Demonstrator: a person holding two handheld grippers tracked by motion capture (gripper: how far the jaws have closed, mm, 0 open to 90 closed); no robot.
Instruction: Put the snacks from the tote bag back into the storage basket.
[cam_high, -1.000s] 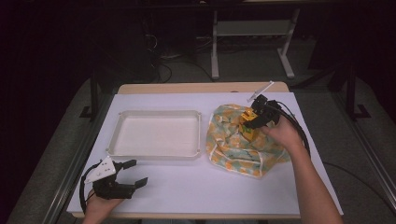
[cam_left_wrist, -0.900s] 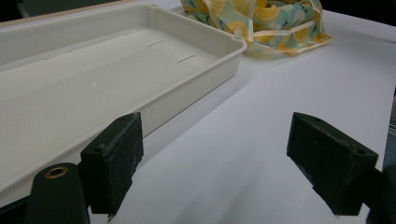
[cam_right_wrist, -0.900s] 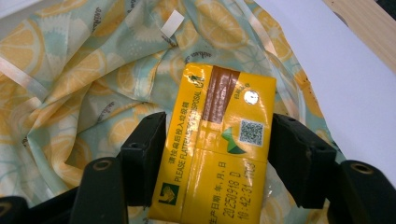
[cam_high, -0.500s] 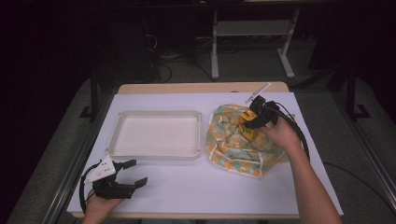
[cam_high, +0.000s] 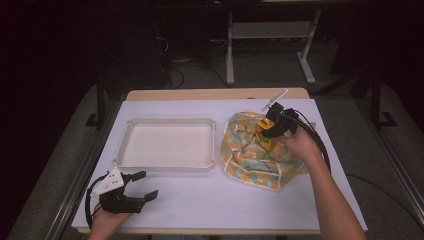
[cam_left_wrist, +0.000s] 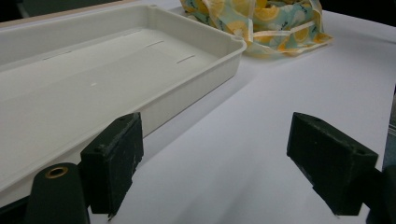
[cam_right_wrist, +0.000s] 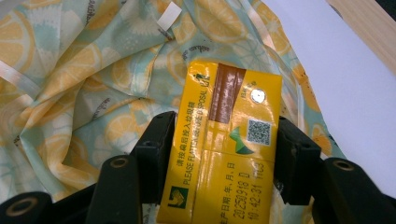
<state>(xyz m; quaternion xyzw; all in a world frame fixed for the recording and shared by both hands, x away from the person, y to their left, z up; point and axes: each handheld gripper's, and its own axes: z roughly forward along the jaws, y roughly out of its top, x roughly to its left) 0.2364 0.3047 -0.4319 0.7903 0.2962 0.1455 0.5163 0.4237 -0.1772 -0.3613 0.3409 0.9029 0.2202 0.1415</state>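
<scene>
Desk (cam_high: 210, 210), white-covered: shallow white tray (cam_high: 167, 145) at left-centre, its right rim just beside a lemon-print cloth bag (cam_high: 250, 155); bare surface along the near edge. Right tongs (cam_high: 267, 131), over the bag: clamped on a yellow drink carton (cam_right_wrist: 229, 140), held above the cloth. Left tongs (cam_high: 142, 186), near-left corner: jaws apart on bare desk, tray's near rim just beyond.

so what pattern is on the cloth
Orange and lemon slices on pale mint green cloth, clearest in the right gripper view.
</scene>
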